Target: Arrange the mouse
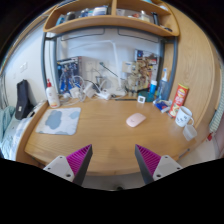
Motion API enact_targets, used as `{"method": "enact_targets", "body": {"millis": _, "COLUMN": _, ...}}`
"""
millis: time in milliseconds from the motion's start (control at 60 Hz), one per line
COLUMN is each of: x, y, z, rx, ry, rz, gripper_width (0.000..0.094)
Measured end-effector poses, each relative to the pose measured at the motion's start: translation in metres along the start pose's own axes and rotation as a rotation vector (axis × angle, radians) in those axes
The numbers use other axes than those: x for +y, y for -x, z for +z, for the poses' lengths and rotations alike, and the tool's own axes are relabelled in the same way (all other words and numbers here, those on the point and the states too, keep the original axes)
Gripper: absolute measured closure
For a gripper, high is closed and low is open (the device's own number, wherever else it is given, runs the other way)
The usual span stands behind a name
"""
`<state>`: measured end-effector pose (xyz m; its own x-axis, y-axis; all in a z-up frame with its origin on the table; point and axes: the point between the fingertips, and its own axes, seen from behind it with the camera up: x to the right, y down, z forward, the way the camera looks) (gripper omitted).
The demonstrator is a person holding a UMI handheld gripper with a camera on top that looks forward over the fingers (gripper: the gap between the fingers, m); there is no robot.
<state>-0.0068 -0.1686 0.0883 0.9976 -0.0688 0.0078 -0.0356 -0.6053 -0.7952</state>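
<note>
Tongs (pixel 114 163) hang wide apart and empty above the near edge of the counter (pixel 100 135), only the two finger ends showing, each with a magenta pad (pixel 76 160) on its inner face; the rest of the tool and the hand behind it are cut off from sight. Level and pointed straight across the wooden top, they sit well short of the mouse (pixel 135 120), a small pale rounded shape lying alone on bare wood beyond the right finger. Off past the left finger lies a flat grey mouse mat (pixel 60 121), soft-edged and slightly crumpled. Along the back, against the wall, stands a crowd of things too small to name surely: a white bottle (pixel 52 95) at left, a tangle of cables, a red and white canister (pixel 180 96) and a white mug (pixel 183 116) at right. A wooden shelf (pixel 110 22) runs overhead, its contents blurred.
</note>
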Motion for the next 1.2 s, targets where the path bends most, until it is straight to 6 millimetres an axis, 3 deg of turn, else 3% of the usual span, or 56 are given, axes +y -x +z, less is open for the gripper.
{"method": "enact_targets", "body": {"millis": 183, "x": 0.020, "y": -0.079, "z": 0.051, "rx": 0.071, "ry": 0.077, "rz": 0.036, "gripper_width": 0.0084}}
{"method": "enact_targets", "body": {"millis": 283, "x": 0.013, "y": -0.104, "z": 0.085, "rx": 0.076, "ry": 0.098, "rz": 0.050, "gripper_width": 0.0088}}
{"method": "enact_targets", "body": {"millis": 367, "x": 0.005, "y": -0.114, "z": 0.115, "rx": 0.064, "ry": 0.118, "rz": 0.060, "gripper_width": 0.0090}}
{"method": "enact_targets", "body": {"millis": 550, "x": -0.016, "y": -0.107, "z": 0.177, "rx": 0.004, "ry": 0.156, "rz": 0.057, "gripper_width": 0.0087}}
{"method": "enact_targets", "body": {"millis": 783, "x": -0.043, "y": -0.098, "z": 0.228, "rx": -0.042, "ry": 0.199, "rz": 0.040, "gripper_width": 0.0072}}
{"method": "enact_targets", "body": {"millis": 1000, "x": -0.058, "y": -0.091, "z": 0.257, "rx": -0.060, "ry": 0.226, "rz": -0.006, "gripper_width": 0.0167}}
{"method": "enact_targets", "body": {"millis": 1200, "x": -0.069, "y": -0.067, "z": 0.270, "rx": -0.127, "ry": 0.217, "rz": -0.100, "gripper_width": 0.0279}}
